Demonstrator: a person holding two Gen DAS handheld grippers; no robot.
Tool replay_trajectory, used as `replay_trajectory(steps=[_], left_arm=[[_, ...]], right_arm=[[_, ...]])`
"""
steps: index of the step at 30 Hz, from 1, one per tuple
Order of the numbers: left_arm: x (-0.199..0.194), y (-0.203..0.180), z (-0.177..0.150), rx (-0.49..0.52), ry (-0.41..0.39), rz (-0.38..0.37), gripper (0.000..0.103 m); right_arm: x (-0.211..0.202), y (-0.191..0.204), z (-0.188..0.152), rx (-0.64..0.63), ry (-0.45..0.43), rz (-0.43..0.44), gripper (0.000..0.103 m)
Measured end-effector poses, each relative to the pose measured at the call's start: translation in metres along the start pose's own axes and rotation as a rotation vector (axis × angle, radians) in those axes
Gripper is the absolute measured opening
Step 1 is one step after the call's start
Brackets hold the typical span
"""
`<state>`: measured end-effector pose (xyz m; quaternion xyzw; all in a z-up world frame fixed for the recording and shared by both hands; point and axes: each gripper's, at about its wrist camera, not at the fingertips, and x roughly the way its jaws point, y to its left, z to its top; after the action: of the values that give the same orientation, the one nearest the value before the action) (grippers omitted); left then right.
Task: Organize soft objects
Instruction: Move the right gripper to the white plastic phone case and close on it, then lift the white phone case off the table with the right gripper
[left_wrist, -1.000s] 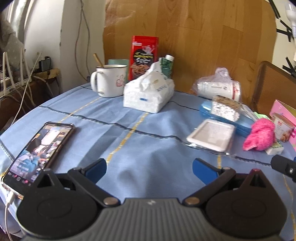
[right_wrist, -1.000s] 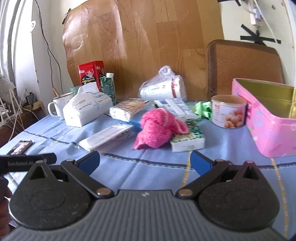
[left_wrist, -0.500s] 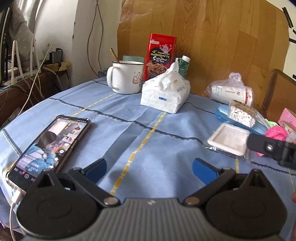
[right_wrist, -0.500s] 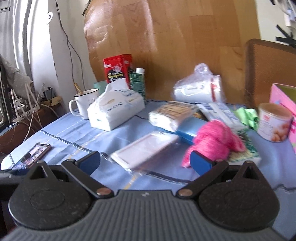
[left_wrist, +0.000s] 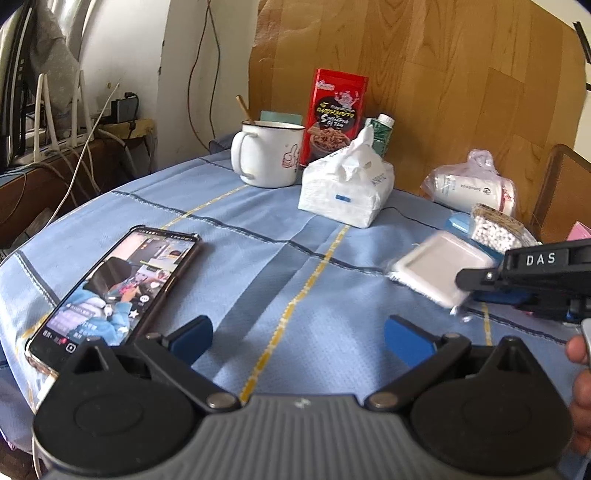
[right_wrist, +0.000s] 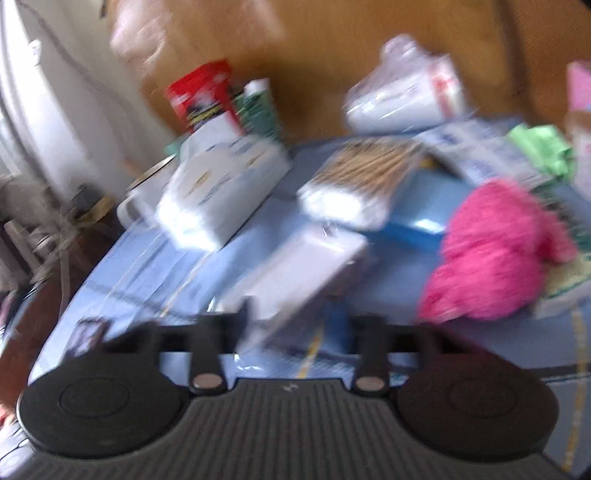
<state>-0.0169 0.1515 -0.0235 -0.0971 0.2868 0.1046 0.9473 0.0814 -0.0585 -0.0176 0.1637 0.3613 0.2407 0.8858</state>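
A flat white packet in clear wrap (left_wrist: 432, 266) (right_wrist: 306, 266) lies on the blue tablecloth (left_wrist: 280, 258). My right gripper (right_wrist: 290, 317) has it between its fingers, and the jaws are closing on its near end; the view is blurred. In the left wrist view that gripper's black body, marked DAS (left_wrist: 532, 273), reaches in from the right edge. A fluffy pink cloth (right_wrist: 491, 258) sits just right of the packet. A white tissue pack (left_wrist: 347, 188) (right_wrist: 218, 184) stands further back. My left gripper (left_wrist: 297, 334) hangs open above bare cloth, holding nothing.
A lit phone (left_wrist: 118, 284) lies at the left. A white mug (left_wrist: 266, 155), a red snack bag (left_wrist: 336, 114) and a green carton stand at the back. A cotton-swab bag (right_wrist: 358, 181) lies on a blue box. A bagged roll (left_wrist: 472, 188) is against the wooden board.
The right gripper swung left from the pink cloth to the white packet, and its wide jaws came together around it. It reached further into the left wrist view. The left gripper stayed open.
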Motion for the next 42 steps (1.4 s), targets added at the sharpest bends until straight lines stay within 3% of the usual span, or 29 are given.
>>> replay_trajectory(steps=[2,9,19,28,31,37,42], left_arm=[[-0.002,-0.002,0.000,0.003,-0.004,-0.006,0.103],[-0.006,-0.011,0.000,0.001,0.010,-0.049,0.103],[-0.010,-0.039,-0.004,0.025,0.039,-0.104,0.103],[-0.014,-0.056,-0.019,-0.018,0.117,-0.146,0.103],[-0.022,-0.057,-0.026,-0.015,0.109,-0.126,0.103],[-0.045,-0.059,-0.046,0.032,0.091,-0.116,0.103],[-0.062,-0.048,-0.052,-0.038,0.061,-0.149,0.103]], right_arm=[[-0.003,-0.001,-0.003,0.019,0.007,0.037,0.017],[-0.042,-0.010,-0.016,-0.037,0.000,0.061,0.011],[-0.105,-0.052,-0.043,-0.096,-0.077,-0.035,0.010],[-0.122,-0.078,-0.051,0.022,-0.116,-0.052,0.021],[-0.122,-0.080,-0.054,0.034,-0.119,-0.038,0.031],[-0.123,-0.086,-0.058,0.046,-0.115,-0.029,0.033],[-0.121,-0.088,-0.060,0.058,-0.111,-0.021,0.034]])
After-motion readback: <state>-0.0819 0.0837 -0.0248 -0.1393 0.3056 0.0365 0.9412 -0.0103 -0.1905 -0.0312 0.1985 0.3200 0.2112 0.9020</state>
